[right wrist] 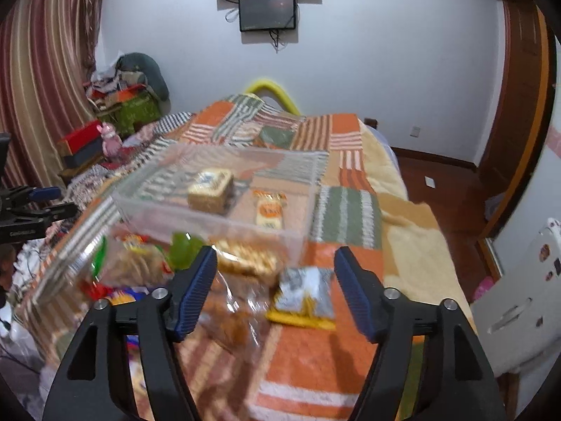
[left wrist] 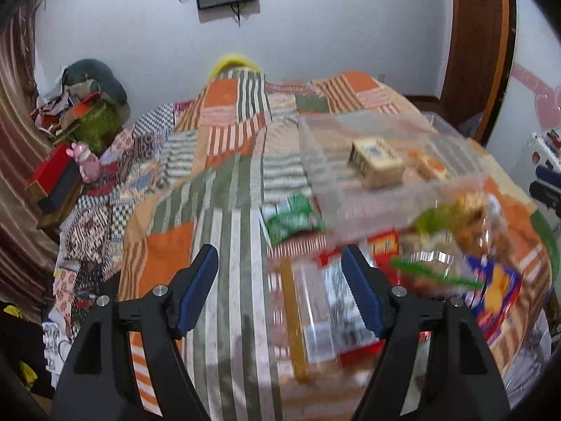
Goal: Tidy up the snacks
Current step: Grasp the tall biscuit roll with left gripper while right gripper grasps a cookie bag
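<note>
Right now both of my grippers hang over the patchwork bedspread [left wrist: 224, 231] with jaws spread wide and nothing between them: my left gripper [left wrist: 280, 291] above bare striped cloth, my right gripper [right wrist: 275, 289] above a blurred heap of loose snack packets. A clear plastic bin [right wrist: 217, 219] sits on the bed just beyond that heap, holding a tan boxed snack [right wrist: 210, 193] and a small orange-and-cream packet [right wrist: 269, 208]. Near my right fingers lies a yellow-and-grey packet [right wrist: 305, 296]; a green packet [left wrist: 292, 219] lies beside the bin in my left view.
</note>
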